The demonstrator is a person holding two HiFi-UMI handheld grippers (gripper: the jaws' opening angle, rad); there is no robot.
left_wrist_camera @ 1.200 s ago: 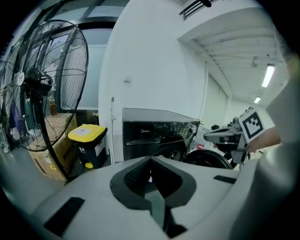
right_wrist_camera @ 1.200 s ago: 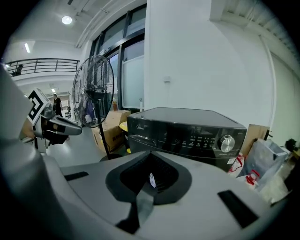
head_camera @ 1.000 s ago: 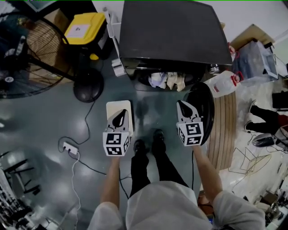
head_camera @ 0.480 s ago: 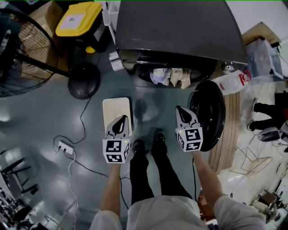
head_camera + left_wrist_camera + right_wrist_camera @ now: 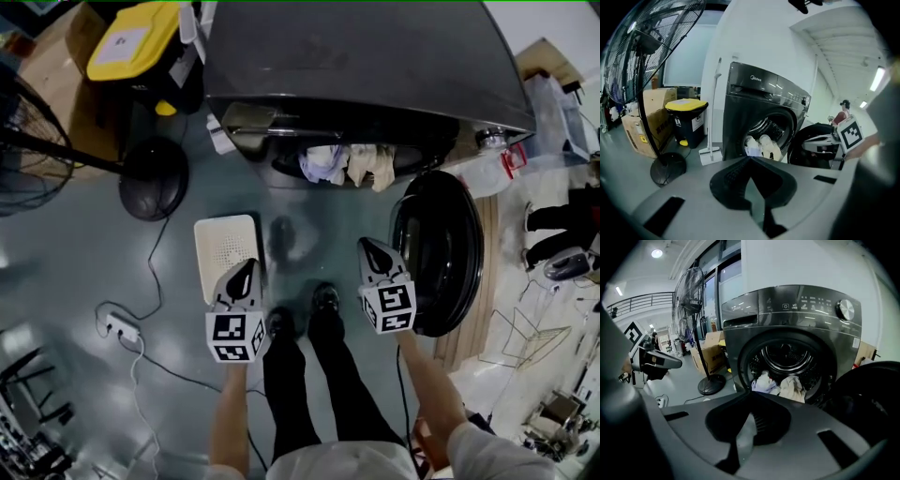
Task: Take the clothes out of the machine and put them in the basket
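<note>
Two handheld grippers, one washing machine [image 5: 356, 66], one basket and one small heap of clothes. The left gripper [image 5: 246, 269] and right gripper [image 5: 370, 248] are held side by side on outstretched forearms, both pointing forward and tilted downward, with the person's two shoes between them. Each gripper's jaws are pressed together with nothing between them.

The clothes [image 5: 349, 165] lie ahead of the grippers and roughly midway between them, spilling over the lip of the machine's round drum opening. At least two pieces show: a pale lavender-white one on the left and a cream one on the right, both crumpled. The machine's dark round door [image 5: 441, 253] hangs open just right of the right gripper. The white rounded-rectangle basket [image 5: 223, 251] sits on the floor right by the left gripper's tip.
</note>
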